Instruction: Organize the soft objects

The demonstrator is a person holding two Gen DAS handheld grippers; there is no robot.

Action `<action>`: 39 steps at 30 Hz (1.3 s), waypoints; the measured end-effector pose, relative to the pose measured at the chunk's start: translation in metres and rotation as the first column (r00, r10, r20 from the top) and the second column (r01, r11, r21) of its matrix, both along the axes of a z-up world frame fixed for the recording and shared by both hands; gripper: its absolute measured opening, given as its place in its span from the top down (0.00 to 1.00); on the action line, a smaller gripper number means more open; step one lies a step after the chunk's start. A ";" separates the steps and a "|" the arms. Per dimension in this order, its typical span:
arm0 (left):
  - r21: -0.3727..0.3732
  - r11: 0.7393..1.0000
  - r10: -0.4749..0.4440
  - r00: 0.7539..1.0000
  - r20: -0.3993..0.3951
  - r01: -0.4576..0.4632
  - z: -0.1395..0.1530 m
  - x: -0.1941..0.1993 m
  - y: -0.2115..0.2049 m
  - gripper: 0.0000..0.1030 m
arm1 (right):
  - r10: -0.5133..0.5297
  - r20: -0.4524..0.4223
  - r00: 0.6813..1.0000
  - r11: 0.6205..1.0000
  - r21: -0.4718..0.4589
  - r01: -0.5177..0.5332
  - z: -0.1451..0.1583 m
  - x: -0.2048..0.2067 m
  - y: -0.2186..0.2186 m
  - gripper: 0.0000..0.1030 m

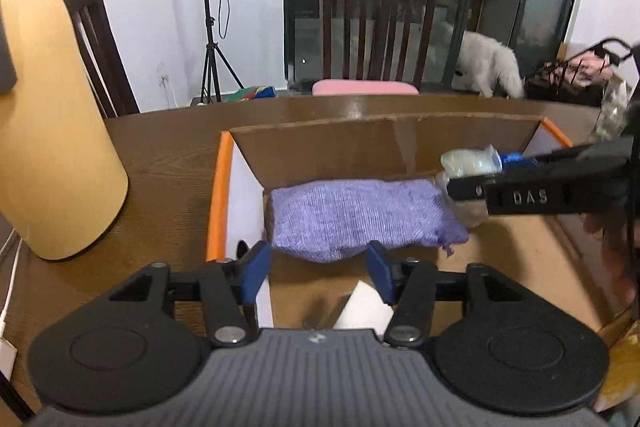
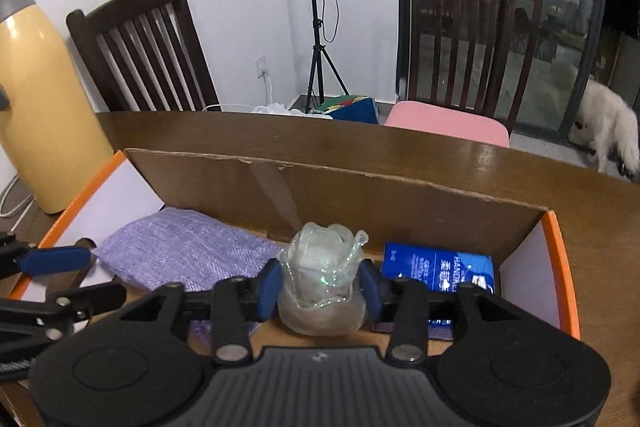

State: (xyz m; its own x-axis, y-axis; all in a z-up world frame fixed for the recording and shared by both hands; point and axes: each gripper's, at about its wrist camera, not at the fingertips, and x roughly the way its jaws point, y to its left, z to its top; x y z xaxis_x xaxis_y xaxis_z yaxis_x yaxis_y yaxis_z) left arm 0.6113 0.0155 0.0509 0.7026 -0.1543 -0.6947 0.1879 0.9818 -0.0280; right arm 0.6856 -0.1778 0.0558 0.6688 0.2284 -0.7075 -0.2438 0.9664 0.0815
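An open cardboard box (image 1: 320,143) (image 2: 360,195) with orange-edged flaps sits on the brown table. A purple knitted cloth (image 1: 360,223) (image 2: 188,251) lies inside at the left. My left gripper (image 1: 316,267) is open just in front of the cloth, its blue pads either side of the near edge. My right gripper (image 2: 320,287) is shut on a sheer white organza pouch (image 2: 322,283) (image 1: 472,163), held over the box floor right of the cloth. A blue tissue pack (image 2: 436,267) lies at the box's right end.
A tall yellow bottle (image 1: 52,131) (image 2: 40,115) stands on the table left of the box. Two dark wooden chairs (image 2: 460,47), one with a pink cushion (image 1: 364,87), stand behind the table. A white dog (image 2: 608,123) is on the floor at right.
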 end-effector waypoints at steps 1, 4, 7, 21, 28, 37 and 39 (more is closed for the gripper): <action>-0.001 1.000 0.003 1.000 0.008 -0.003 0.004 -0.001 0.001 0.45 | -0.005 0.005 1.000 1.000 -0.005 0.005 0.004 -0.003 -0.001 0.51; -0.026 1.000 0.011 1.000 0.029 -0.011 0.020 -0.009 0.008 0.44 | -0.012 0.038 0.999 1.000 0.005 0.012 0.026 -0.020 -0.010 0.43; -0.028 1.000 0.009 0.997 0.071 -0.007 0.045 -0.031 0.010 0.40 | -0.022 0.076 0.997 1.000 0.012 0.021 0.058 -0.044 -0.023 0.35; -0.109 0.993 0.077 0.935 0.345 -0.042 0.127 -0.258 0.032 0.20 | 0.011 0.332 0.943 1.000 -0.018 -0.006 0.150 -0.279 -0.066 0.20; -0.072 0.997 0.059 0.878 0.475 -0.028 0.111 -0.383 0.027 0.07 | 0.038 0.448 0.893 0.996 0.053 -0.069 0.128 -0.422 -0.079 0.17; -0.054 0.998 0.056 0.859 0.509 -0.033 0.058 -0.500 0.024 0.03 | 0.015 0.575 0.818 0.999 0.020 -0.032 0.065 -0.561 -0.066 0.08; -0.024 0.998 0.068 0.846 0.529 -0.065 0.047 -0.522 0.023 0.02 | 0.009 0.571 0.821 0.999 0.024 -0.027 0.052 -0.582 -0.062 0.08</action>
State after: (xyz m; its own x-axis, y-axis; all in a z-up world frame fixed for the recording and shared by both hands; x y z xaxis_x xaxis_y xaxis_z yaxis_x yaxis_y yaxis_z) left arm 0.0892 0.0382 0.0976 0.9720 -0.0967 -0.2141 0.1101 0.9926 0.0516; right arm 0.1039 -0.2398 0.1076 0.9462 0.2592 -0.1938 -0.2732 0.9607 -0.0494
